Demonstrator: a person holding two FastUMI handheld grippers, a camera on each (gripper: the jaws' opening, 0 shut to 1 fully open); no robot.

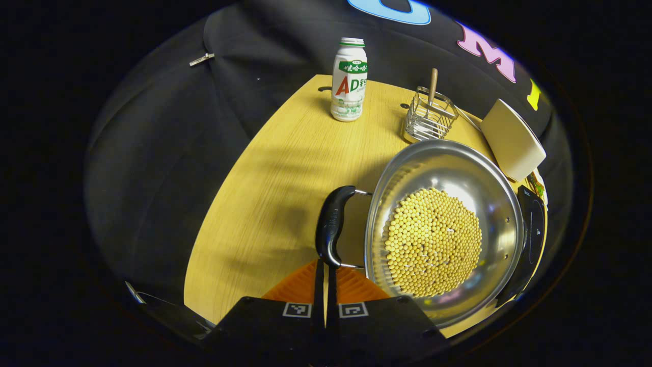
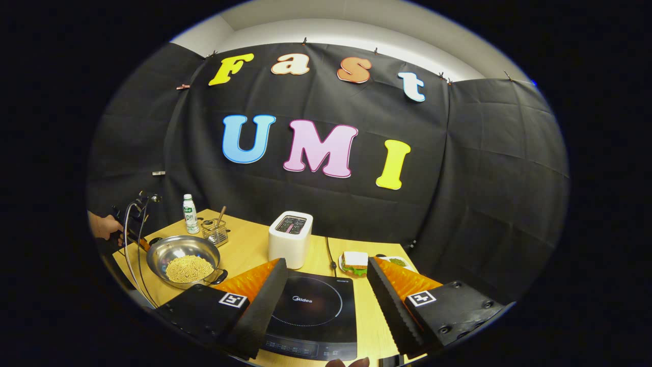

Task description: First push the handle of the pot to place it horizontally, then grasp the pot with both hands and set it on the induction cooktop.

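On the desk (image 1: pixel 265 168), left of the induction cooktop (image 2: pixel 310 306), we are seeing the steel pot (image 1: pixel 448 163) loaded with small yellow beans (image 1: pixel 433 242); we are judging it heavy, rigid, slick-walled and spillable, best taken by its black handle (image 1: pixel 332 224) and the opposite side handle. Left gripper (image 1: pixel 325 285) jaws are sitting nearly closed, tips just beneath that handle, contact unclear, while right gripper (image 2: pixel 323 285) jaws are hanging wide above the cooktop, well apart from the pot.

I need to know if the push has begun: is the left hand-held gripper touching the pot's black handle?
Cannot tell. In the left gripper view, the shut left hand-held gripper meets the handle at its near end, but no gap or contact shows plainly.
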